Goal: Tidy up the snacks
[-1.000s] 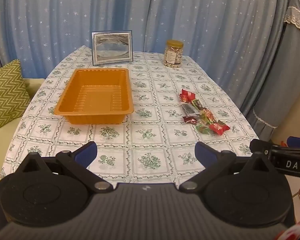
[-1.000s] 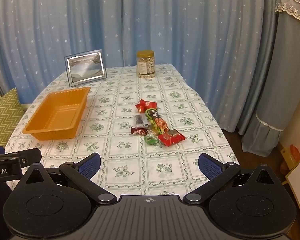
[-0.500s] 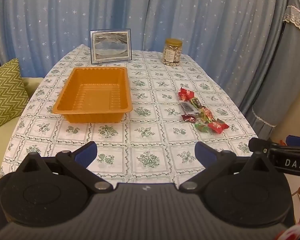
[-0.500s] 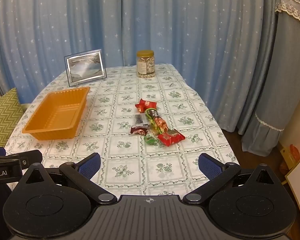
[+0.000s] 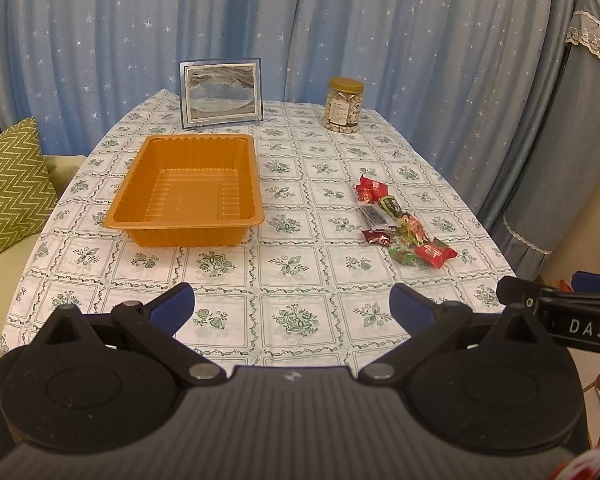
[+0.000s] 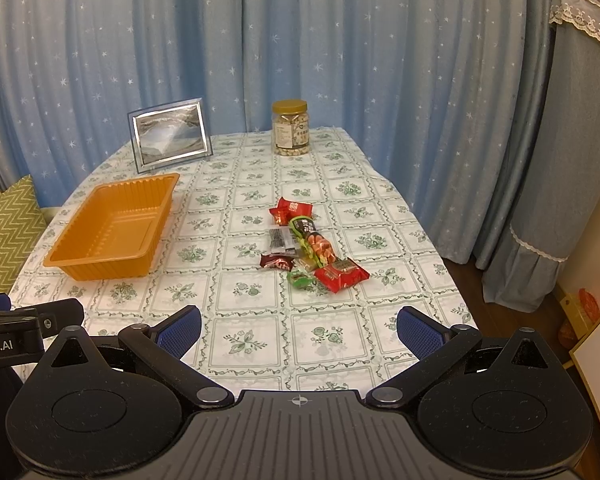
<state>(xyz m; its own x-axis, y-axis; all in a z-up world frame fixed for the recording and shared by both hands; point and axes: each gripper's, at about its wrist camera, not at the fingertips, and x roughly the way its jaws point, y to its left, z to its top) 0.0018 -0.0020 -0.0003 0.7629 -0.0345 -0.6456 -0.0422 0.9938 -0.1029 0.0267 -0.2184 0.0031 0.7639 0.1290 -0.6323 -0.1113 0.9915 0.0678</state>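
Floral tablecloth (image 6: 256, 340), orange tray (image 5: 188, 230), snack wrappers (image 6: 312, 248), starry blue curtains (image 6: 340, 48)

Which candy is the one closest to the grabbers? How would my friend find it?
Find the orange tray, then look right to the snack pile. At its near end lies a flat red packet, beside a small green candy.

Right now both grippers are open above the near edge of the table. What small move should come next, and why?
Probably move the right gripper forward toward the nearest red snack packet. The orange tray holds nothing, all the snacks lie in a loose pile on the tablecloth, and that pile sits straight ahead of the right gripper, while the left gripper faces the tray.
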